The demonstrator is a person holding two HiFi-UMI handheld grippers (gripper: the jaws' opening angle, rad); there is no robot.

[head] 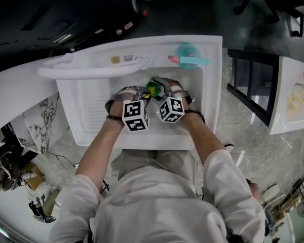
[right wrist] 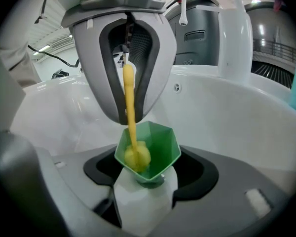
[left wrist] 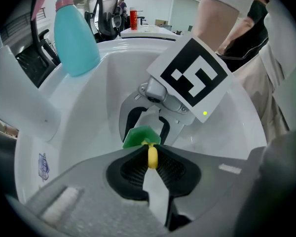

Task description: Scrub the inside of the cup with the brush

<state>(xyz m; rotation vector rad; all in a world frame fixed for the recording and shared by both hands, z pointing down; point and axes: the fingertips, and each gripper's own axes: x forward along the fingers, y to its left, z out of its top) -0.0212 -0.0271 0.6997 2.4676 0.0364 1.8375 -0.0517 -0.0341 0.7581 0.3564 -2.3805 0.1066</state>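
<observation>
Over the basin of the white sink (head: 209,87), the person brings the two grippers tip to tip. The right gripper (right wrist: 147,184) is clenched on the lower body of the green cup (right wrist: 162,141), which has faceted sides. The cup's axis runs on along the jaws, with its base back between them. Its open mouth faces away from that gripper and toward the left gripper (left wrist: 153,169).

The left gripper's jaws are pinched together on the upper end of the yellow brush (right wrist: 129,100). The brush's long axis runs straight out from those jaws and down through the cup's mouth. Its rounded yellow head sits deep inside, against the cup's inner wall near the bottom.

In the head view, cup and brush lie near the middle of the sink, above its floor. A teal spray bottle (left wrist: 73,41) stands upright on the sink's back rim, well apart from both grippers.
</observation>
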